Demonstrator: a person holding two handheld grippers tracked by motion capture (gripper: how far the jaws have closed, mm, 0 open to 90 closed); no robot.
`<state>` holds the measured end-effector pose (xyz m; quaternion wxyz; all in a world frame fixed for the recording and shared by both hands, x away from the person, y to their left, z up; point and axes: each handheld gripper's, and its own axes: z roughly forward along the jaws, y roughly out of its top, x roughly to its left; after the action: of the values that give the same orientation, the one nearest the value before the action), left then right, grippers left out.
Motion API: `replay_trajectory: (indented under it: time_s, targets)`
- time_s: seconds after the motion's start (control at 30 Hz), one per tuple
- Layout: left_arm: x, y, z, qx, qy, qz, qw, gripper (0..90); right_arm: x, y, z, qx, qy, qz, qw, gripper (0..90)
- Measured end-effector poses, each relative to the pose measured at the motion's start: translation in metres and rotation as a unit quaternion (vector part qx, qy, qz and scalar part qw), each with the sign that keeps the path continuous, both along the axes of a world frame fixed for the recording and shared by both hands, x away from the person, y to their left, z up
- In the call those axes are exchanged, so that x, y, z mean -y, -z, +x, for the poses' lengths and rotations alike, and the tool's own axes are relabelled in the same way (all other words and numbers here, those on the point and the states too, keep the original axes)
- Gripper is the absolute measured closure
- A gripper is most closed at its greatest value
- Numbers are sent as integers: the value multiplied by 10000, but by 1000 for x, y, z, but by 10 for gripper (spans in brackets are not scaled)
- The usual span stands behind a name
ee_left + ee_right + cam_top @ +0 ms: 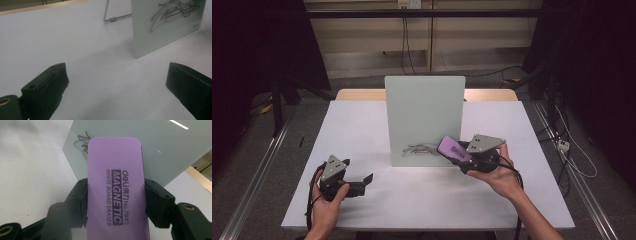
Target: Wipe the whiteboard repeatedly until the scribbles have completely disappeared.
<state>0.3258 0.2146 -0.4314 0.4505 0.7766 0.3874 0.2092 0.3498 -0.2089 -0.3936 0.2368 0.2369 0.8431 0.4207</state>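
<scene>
Eraser (115, 195), a purple magnetic whiteboard block, sits clamped by its long sides in the right claw (460, 151), right of centre in the high view, just at the lower right corner of the upright whiteboard (424, 120) beside the scribbles (419, 148). Pushing hard could likely tip the propped board backwards on the counter (362, 130), since the left claw (364, 181) rests open at lower left, bracing nothing.

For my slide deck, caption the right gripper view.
Right hand-held gripper clamps a purple magnetic whiteboard eraser before the scribbled whiteboard.
</scene>
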Motion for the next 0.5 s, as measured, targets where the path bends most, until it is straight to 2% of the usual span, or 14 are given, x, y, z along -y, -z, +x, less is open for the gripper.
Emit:
replay_trajectory:
  time_s: [0.13, 0.37, 0.5]
  targets:
    - [3, 1, 0, -49, 96, 68, 9999, 41, -2, 5, 3, 51, 81, -88, 9999, 412]
    - [0, 2, 1, -75, 4, 20, 10000, 41, -6, 11, 5, 158, 83, -254, 9995, 414]
    - [1, 2, 1, -61, 31, 49, 10000, 41, -9, 13, 5, 191, 122, -282, 9993, 416]
